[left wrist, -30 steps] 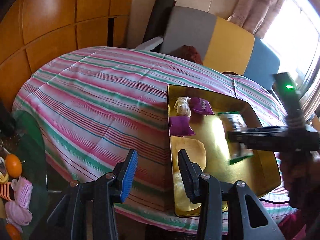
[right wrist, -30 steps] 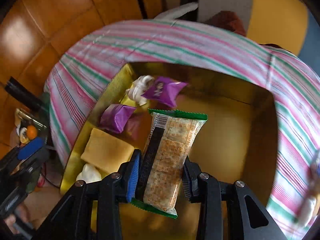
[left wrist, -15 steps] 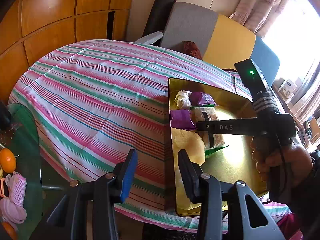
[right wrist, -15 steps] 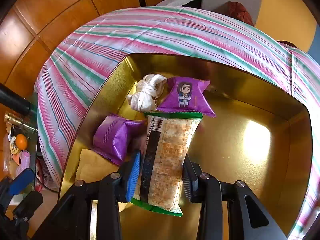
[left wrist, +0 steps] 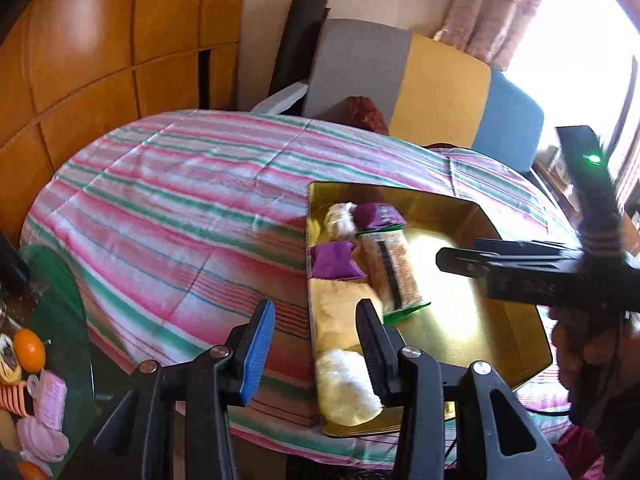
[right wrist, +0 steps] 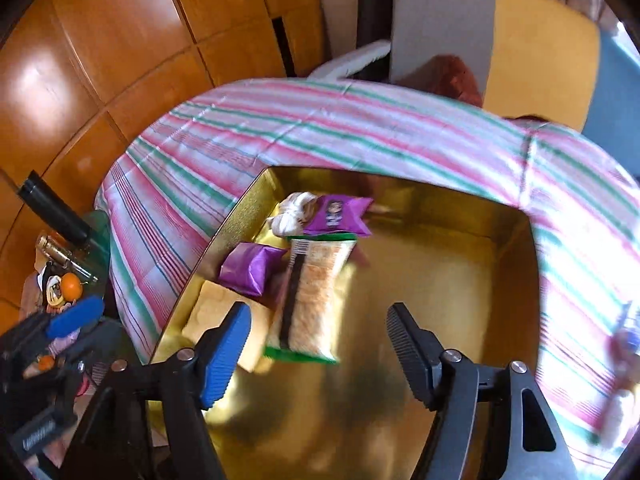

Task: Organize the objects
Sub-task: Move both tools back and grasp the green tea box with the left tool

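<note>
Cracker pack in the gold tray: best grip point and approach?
Grip the cracker pack across its narrow width at mid-length, coming from above on its near green-sealed end. It lies flat and long, a purple packet crowding its left side, bare gold tray on its right.

Home living room indicated. Table draped in striped cloth [left wrist: 180, 200]; wood-panelled wall [left wrist: 100, 48] at far left; sofa [left wrist: 420, 80] in grey, yellow, blue sections behind table; pink curtain [left wrist: 496, 12] beside bright window at far right; oranges [left wrist: 28, 350] on glass side table [left wrist: 60, 300], near left.
</note>
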`<state>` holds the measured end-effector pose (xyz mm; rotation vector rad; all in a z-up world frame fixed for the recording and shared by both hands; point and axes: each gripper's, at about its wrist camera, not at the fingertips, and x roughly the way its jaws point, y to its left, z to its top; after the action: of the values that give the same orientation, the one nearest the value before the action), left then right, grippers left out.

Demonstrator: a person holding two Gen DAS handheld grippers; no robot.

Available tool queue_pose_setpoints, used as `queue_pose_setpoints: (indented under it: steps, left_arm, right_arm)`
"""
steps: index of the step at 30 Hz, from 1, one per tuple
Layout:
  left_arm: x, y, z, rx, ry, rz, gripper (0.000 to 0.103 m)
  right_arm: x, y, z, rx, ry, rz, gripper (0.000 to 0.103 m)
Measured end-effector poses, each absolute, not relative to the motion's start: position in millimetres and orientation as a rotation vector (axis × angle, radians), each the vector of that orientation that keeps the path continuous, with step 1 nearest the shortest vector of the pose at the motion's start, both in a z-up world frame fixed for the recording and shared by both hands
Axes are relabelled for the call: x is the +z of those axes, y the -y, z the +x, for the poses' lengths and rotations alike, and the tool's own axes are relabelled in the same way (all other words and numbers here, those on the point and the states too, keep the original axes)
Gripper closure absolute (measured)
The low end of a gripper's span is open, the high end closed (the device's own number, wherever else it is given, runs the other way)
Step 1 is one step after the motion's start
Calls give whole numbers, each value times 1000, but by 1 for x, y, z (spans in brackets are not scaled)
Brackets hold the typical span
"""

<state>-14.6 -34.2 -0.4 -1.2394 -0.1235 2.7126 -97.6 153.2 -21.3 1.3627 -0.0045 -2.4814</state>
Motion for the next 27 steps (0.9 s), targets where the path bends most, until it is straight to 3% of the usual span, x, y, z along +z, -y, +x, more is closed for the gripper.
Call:
queue_pose_setpoints:
  steps: [9, 27]
  left_arm:
    - [18, -13, -11, 2660, -33, -1160, 59]
    - [26, -124, -7, 2415, -242, -1092, 58]
  right_arm:
    - [8, -239, -46, -2658, 104, 1285, 22]
    - [8, -475, 25, -3122, 484, 1312, 11]
